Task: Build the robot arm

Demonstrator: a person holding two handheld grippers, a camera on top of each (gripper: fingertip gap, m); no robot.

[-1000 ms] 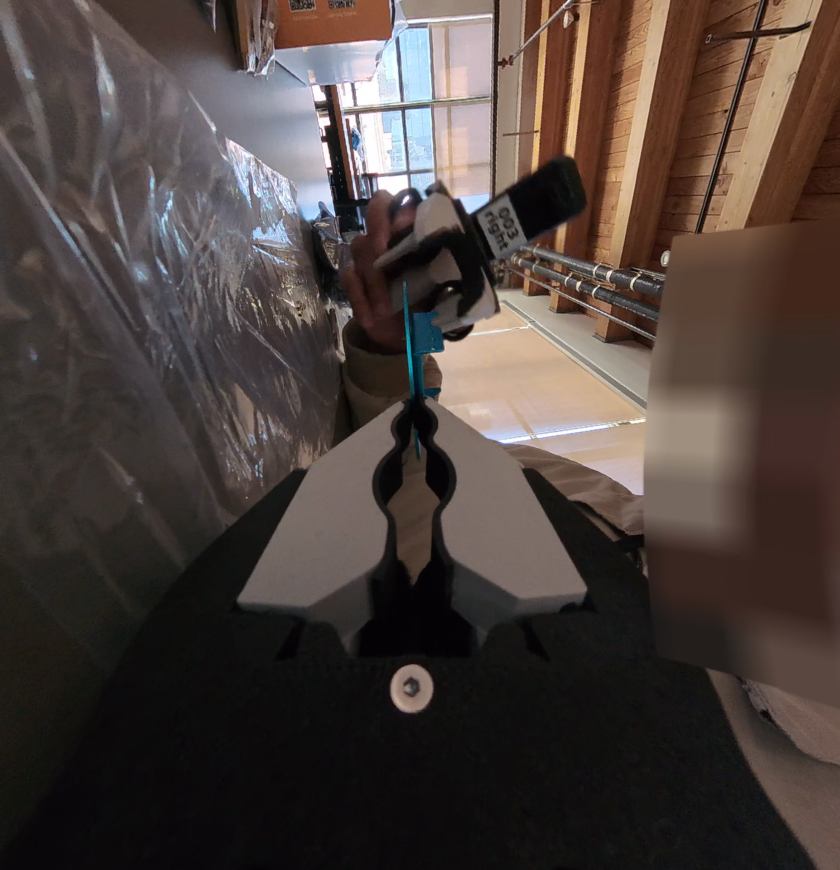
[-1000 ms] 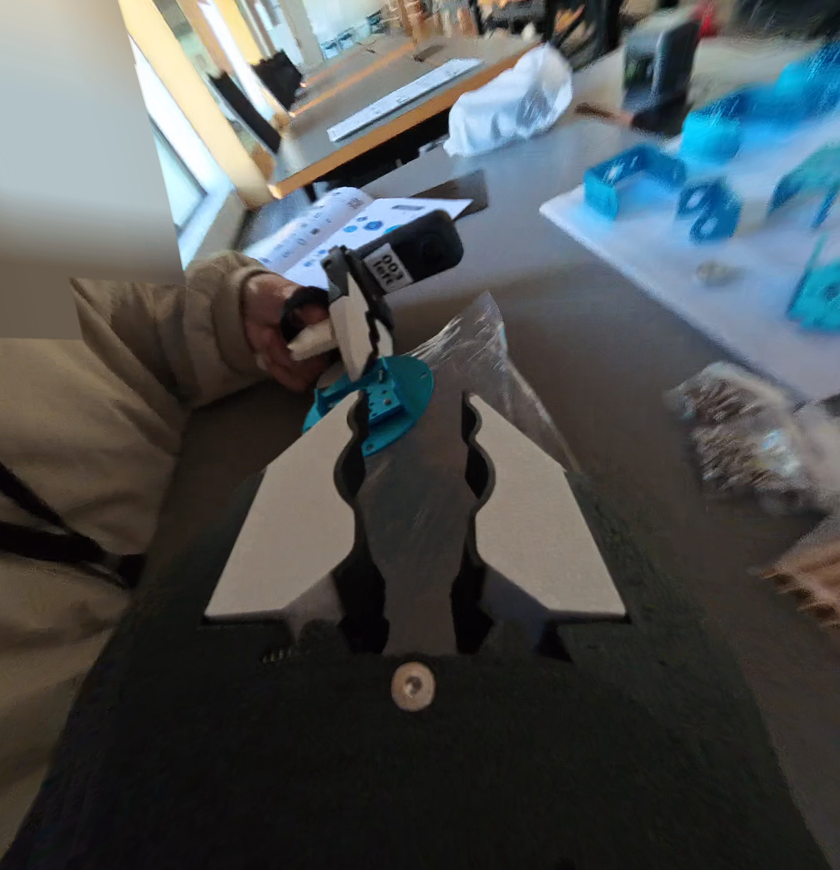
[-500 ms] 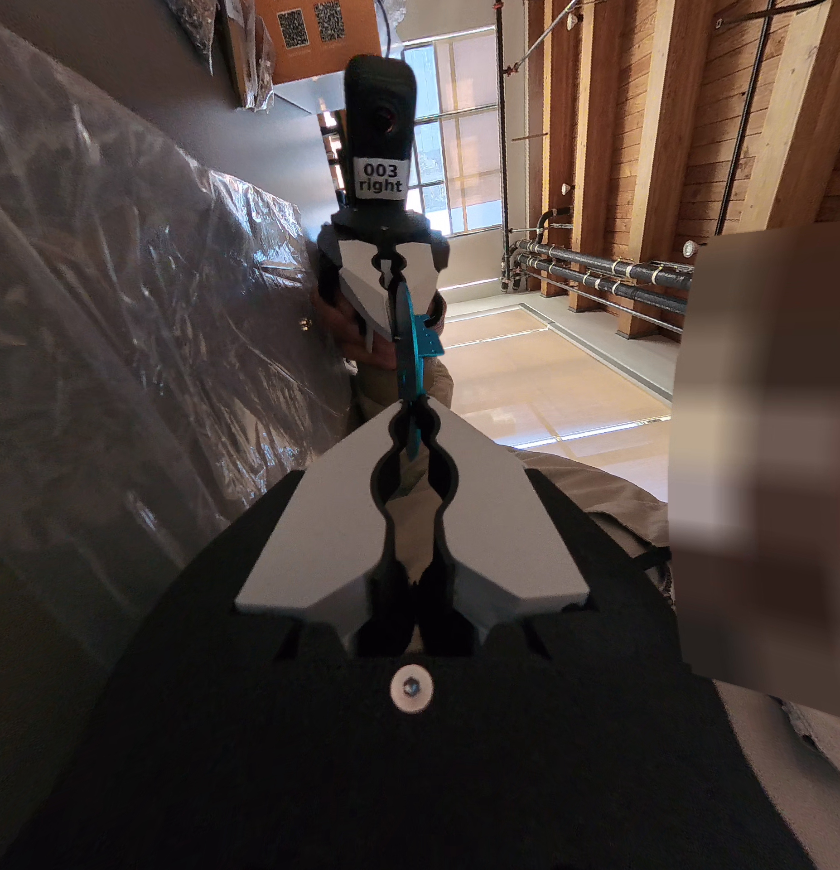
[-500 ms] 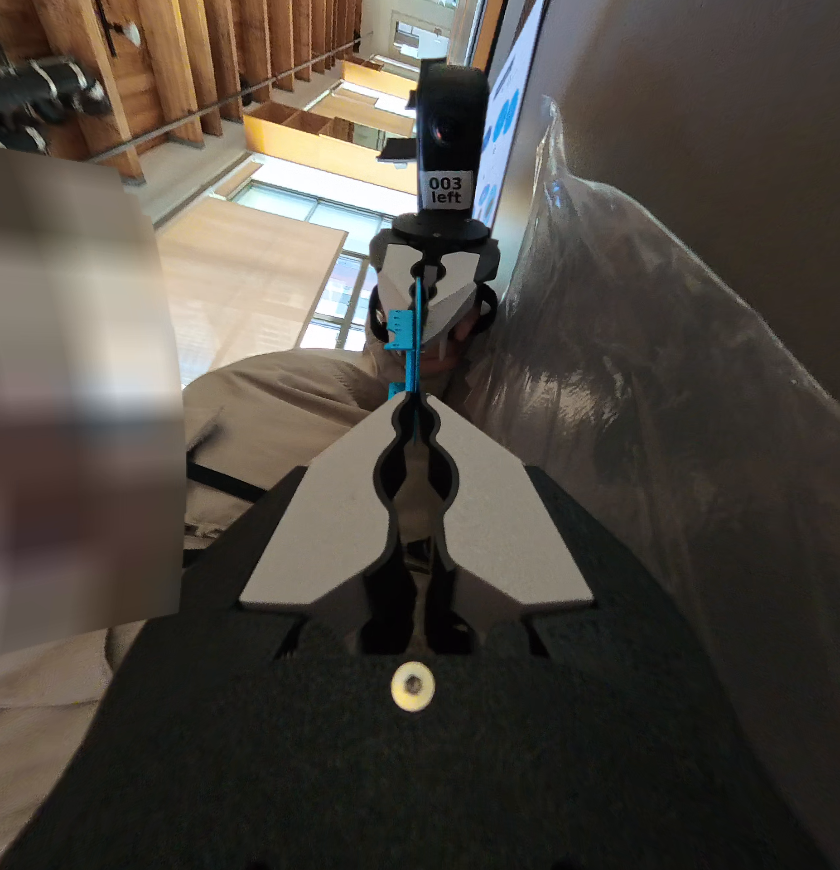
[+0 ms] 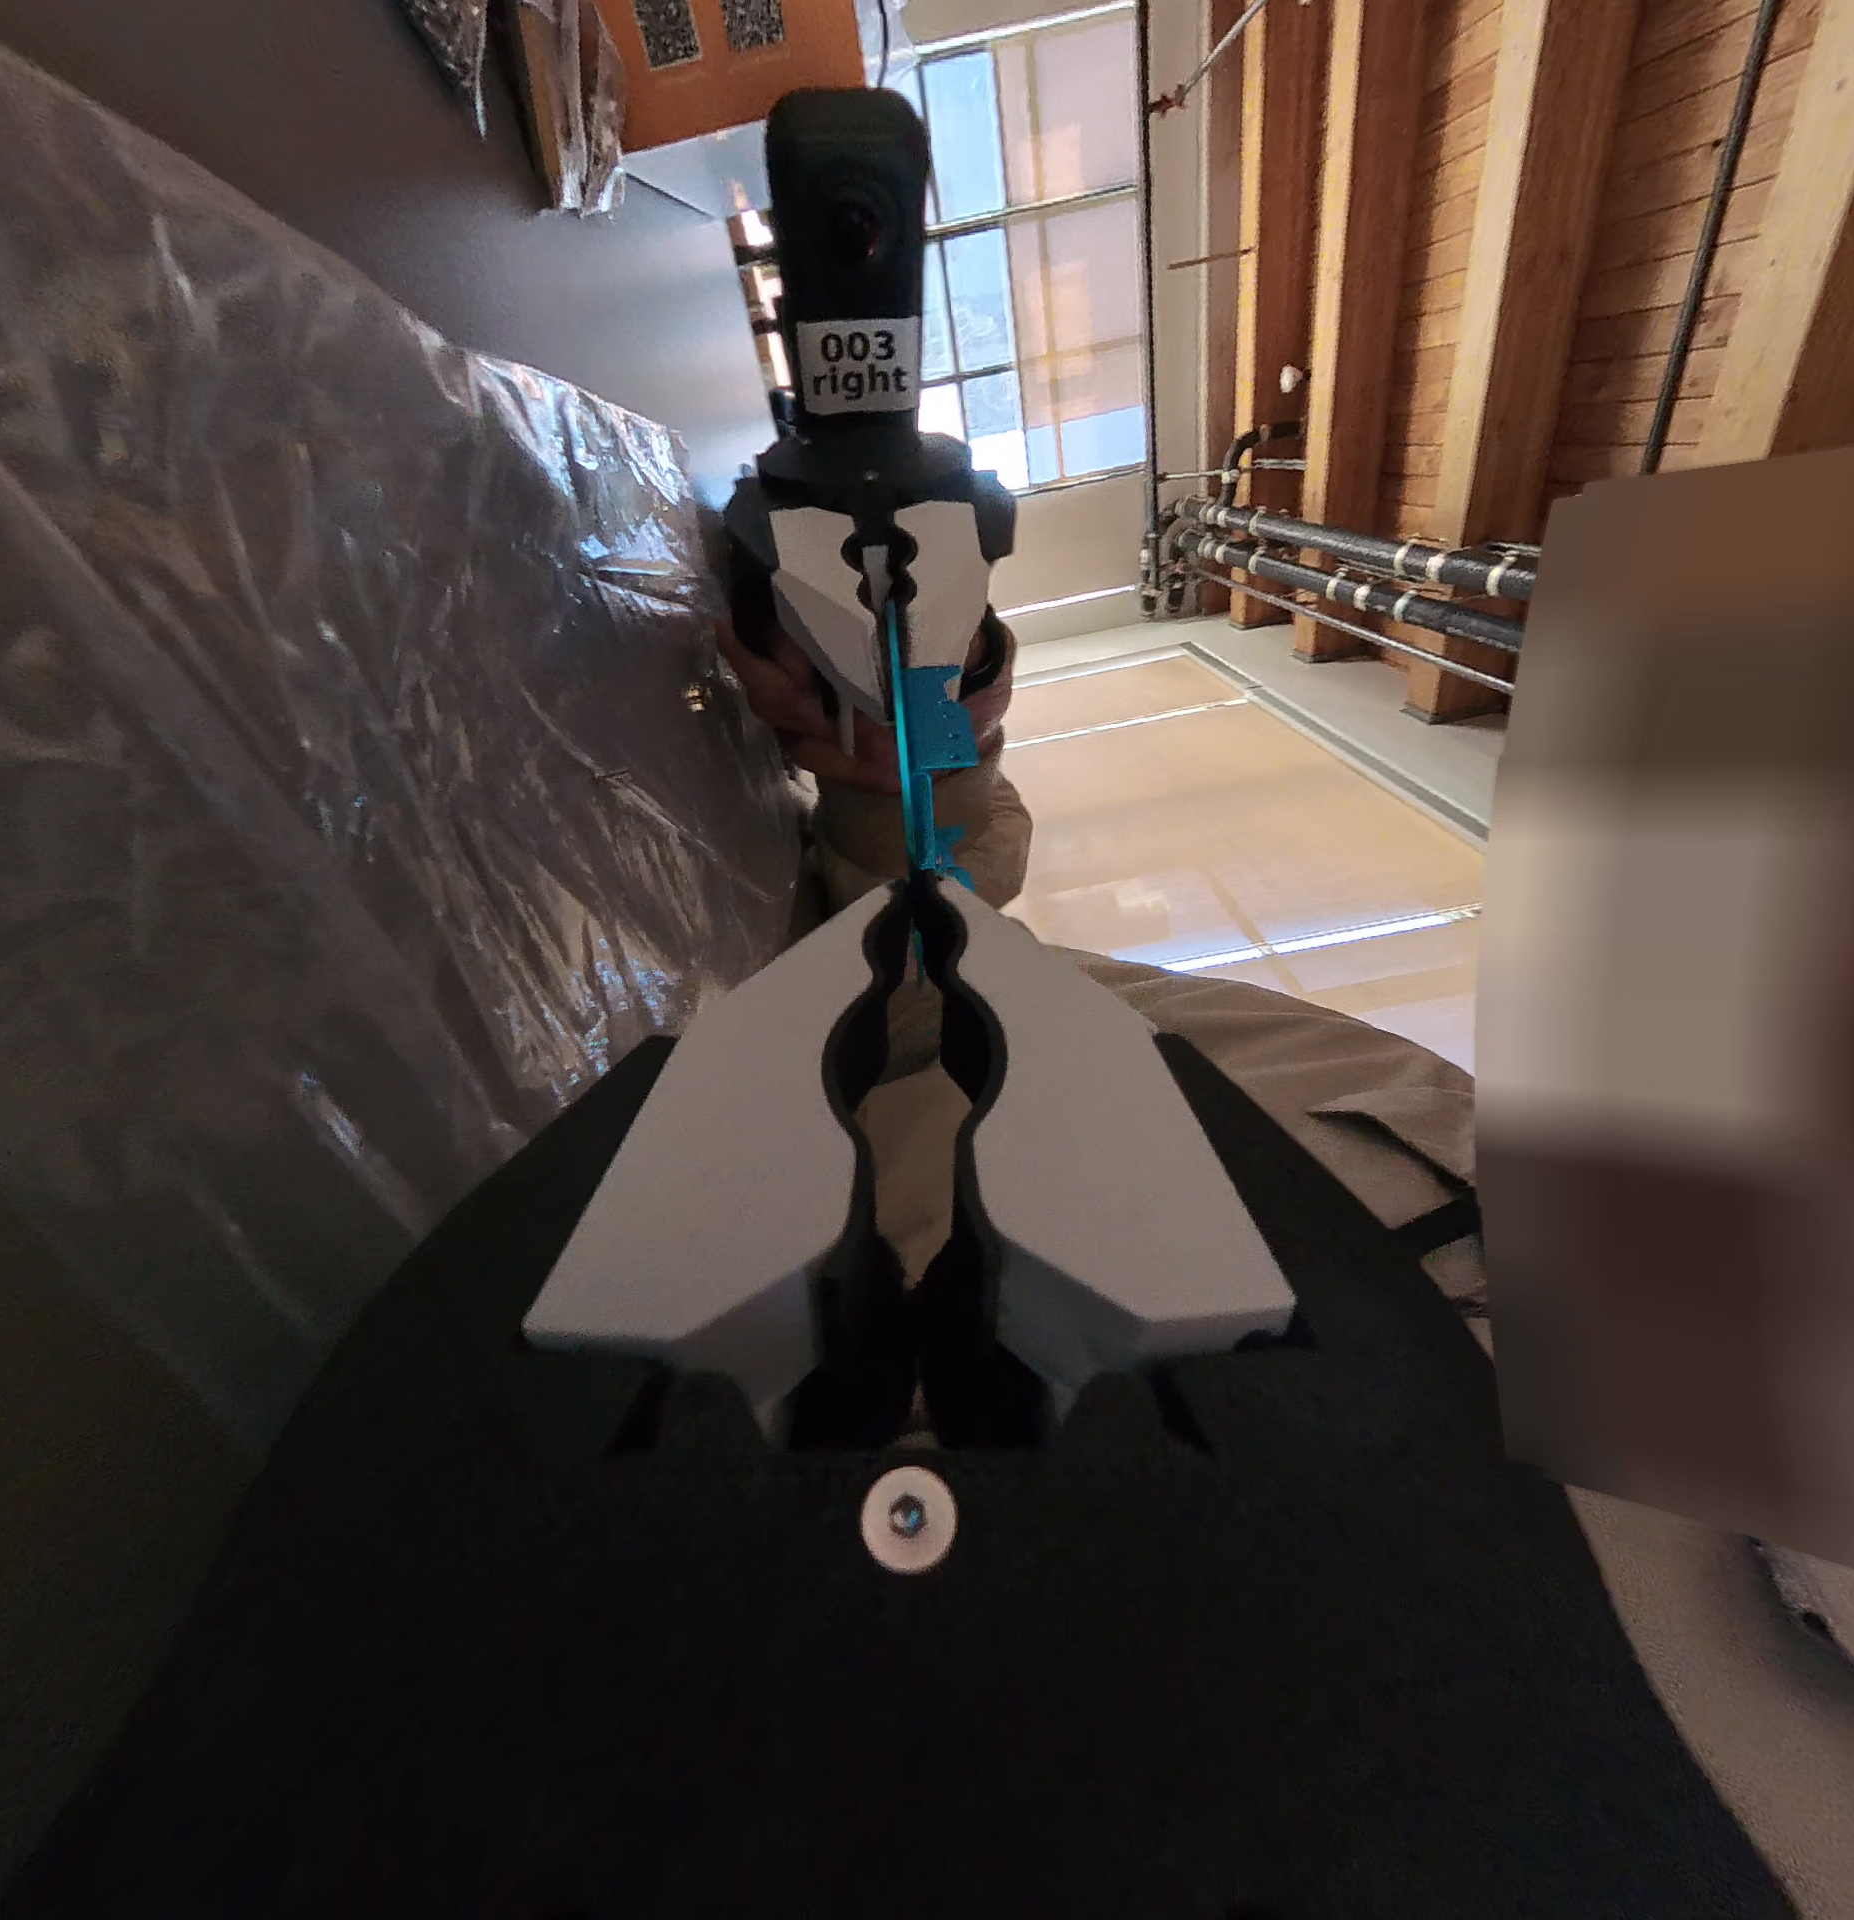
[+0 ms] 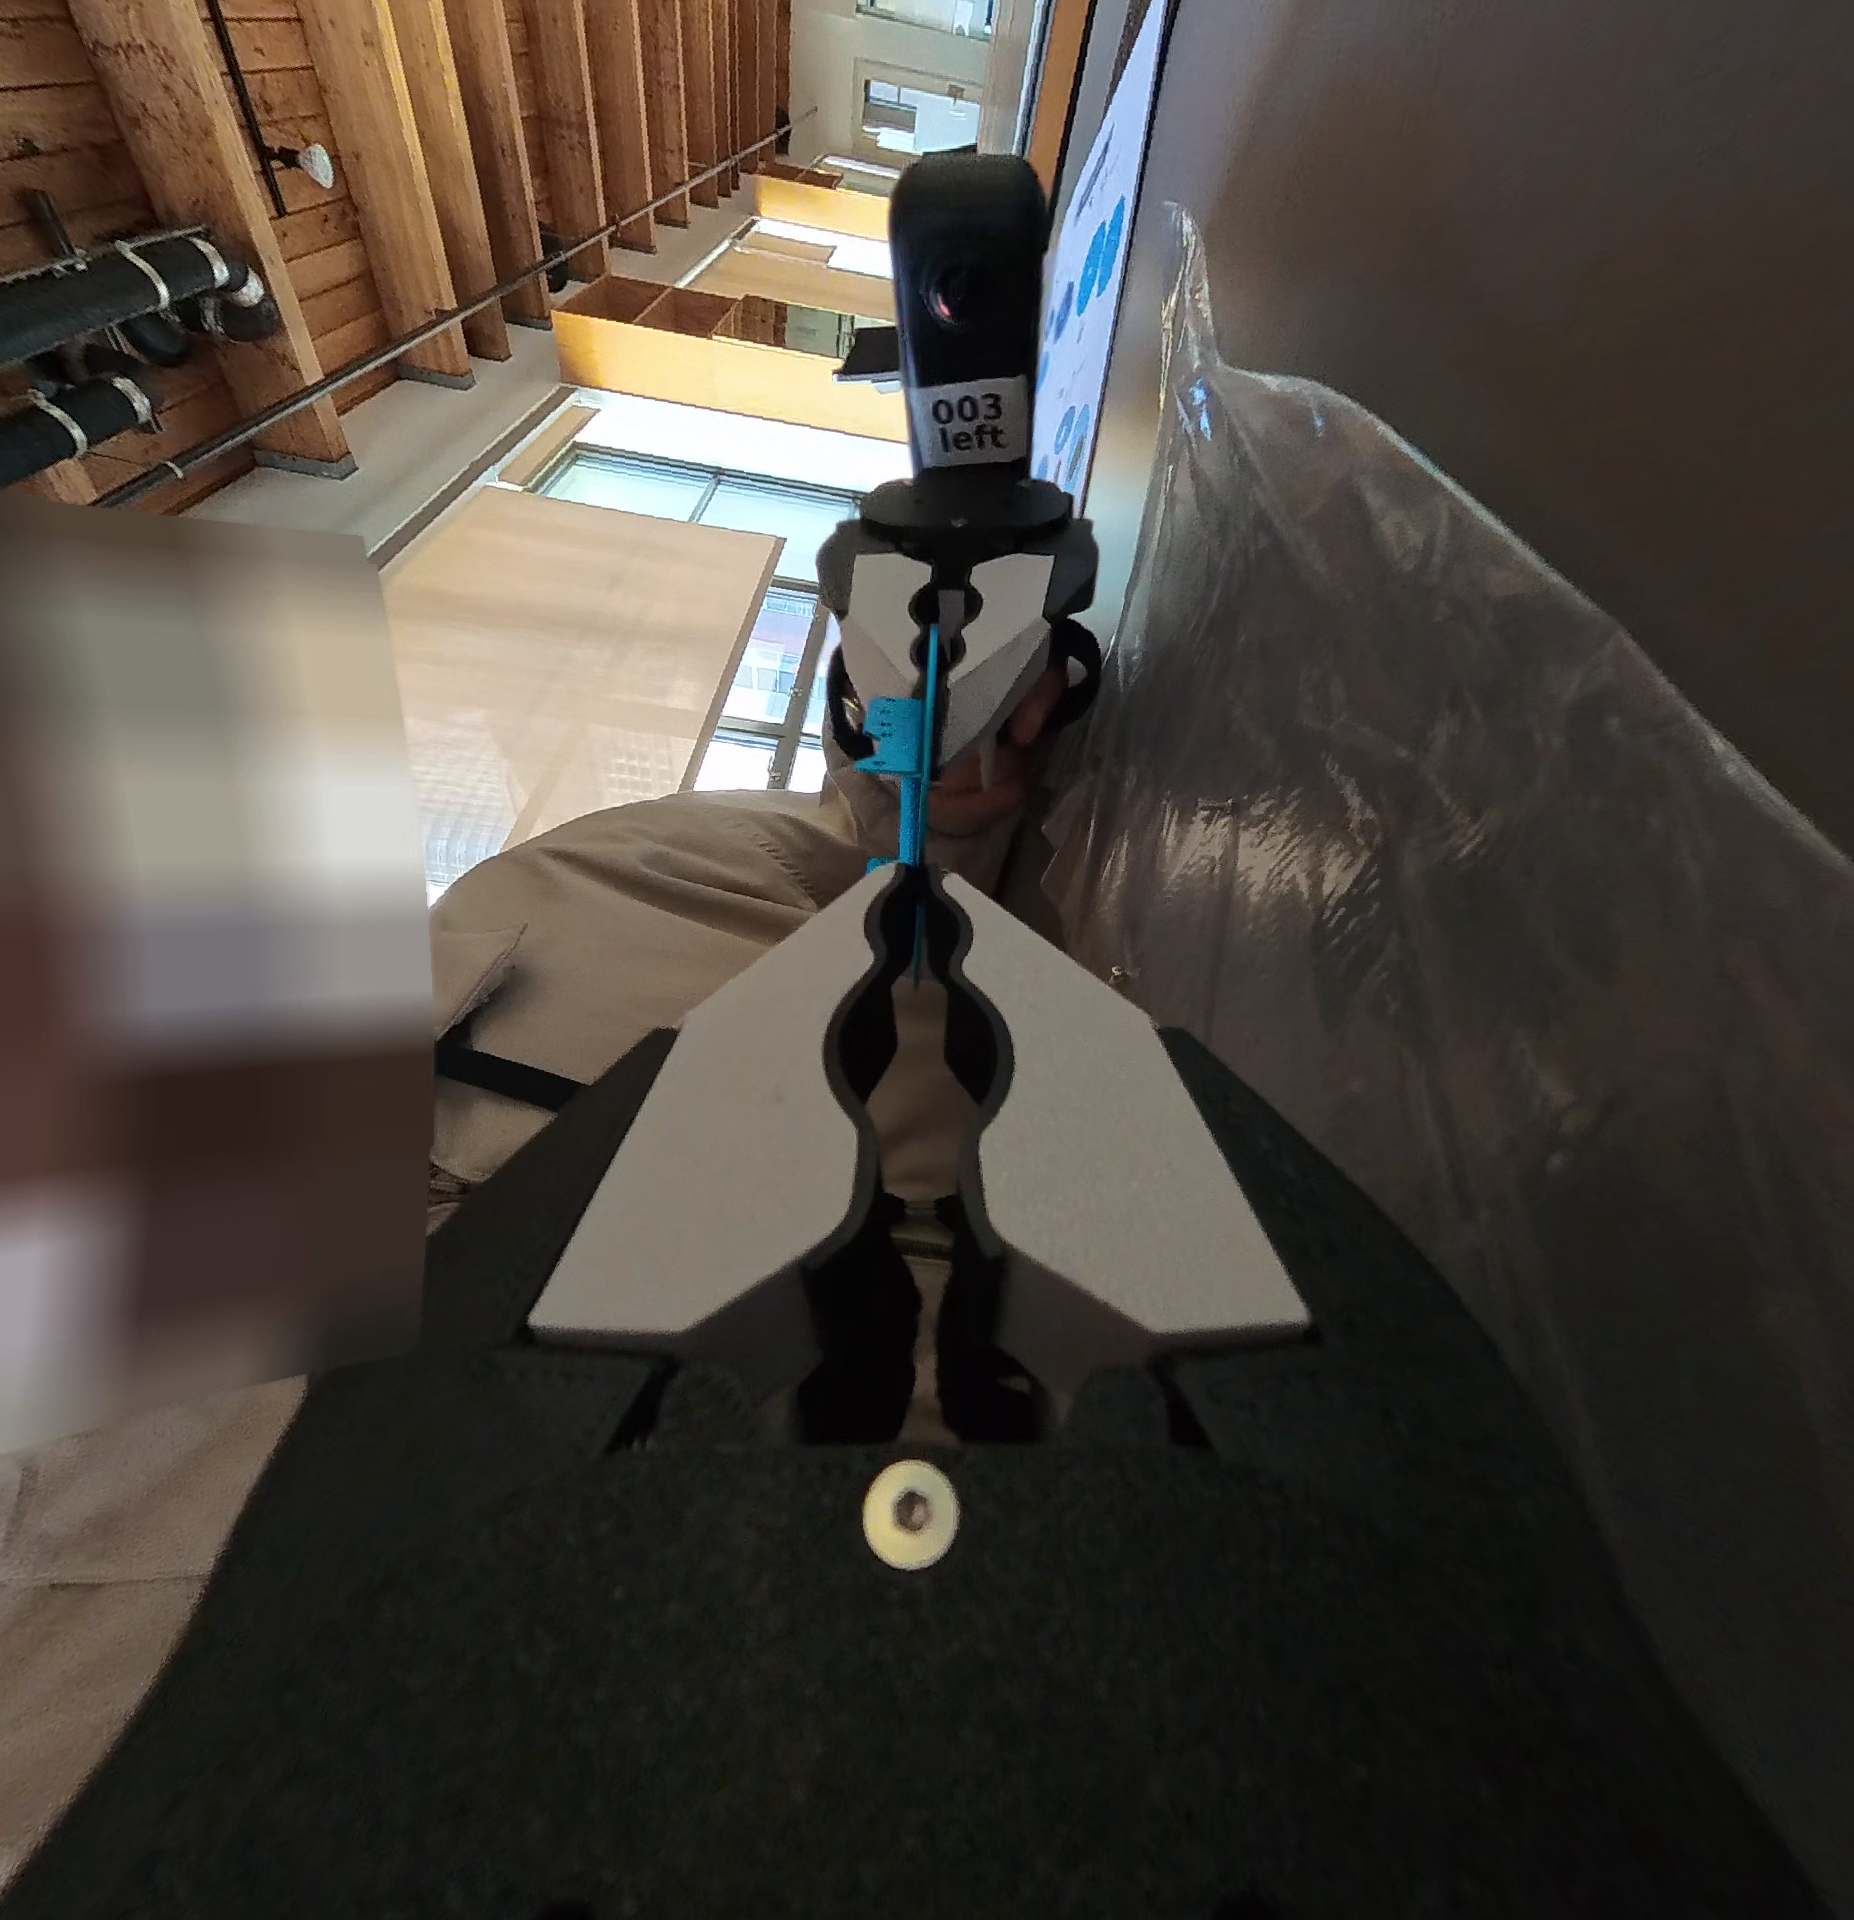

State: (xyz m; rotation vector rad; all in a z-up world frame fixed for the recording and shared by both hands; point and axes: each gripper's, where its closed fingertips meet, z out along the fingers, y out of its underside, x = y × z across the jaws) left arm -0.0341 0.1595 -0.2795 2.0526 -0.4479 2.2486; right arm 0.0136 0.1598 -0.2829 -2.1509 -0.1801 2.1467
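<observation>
A thin blue round plate with a small blue bracket on it (image 5: 918, 748) shows edge-on between my two grippers, held up off the grey table (image 5: 549, 270). My left gripper (image 5: 918, 894) is shut on its near edge. My right gripper (image 5: 887, 623) faces me and is shut on the far edge. In the right wrist view the same plate (image 6: 907, 769) runs from my right gripper (image 6: 912, 878) to my left gripper (image 6: 938, 665). Both grippers point at each other, each held in a hand.
A large clear plastic bag of small parts (image 5: 331, 727) lies on the table beside the grippers; it also shows in the right wrist view (image 6: 1422, 779). The person's beige sleeve (image 5: 1214, 1049) is close behind. A printed sheet (image 6: 1094, 260) lies on the table farther off.
One second ago my right gripper was open and off the plate. It turned to face my left gripper and shut on the plate's far edge. Little has moved in the last half second.
</observation>
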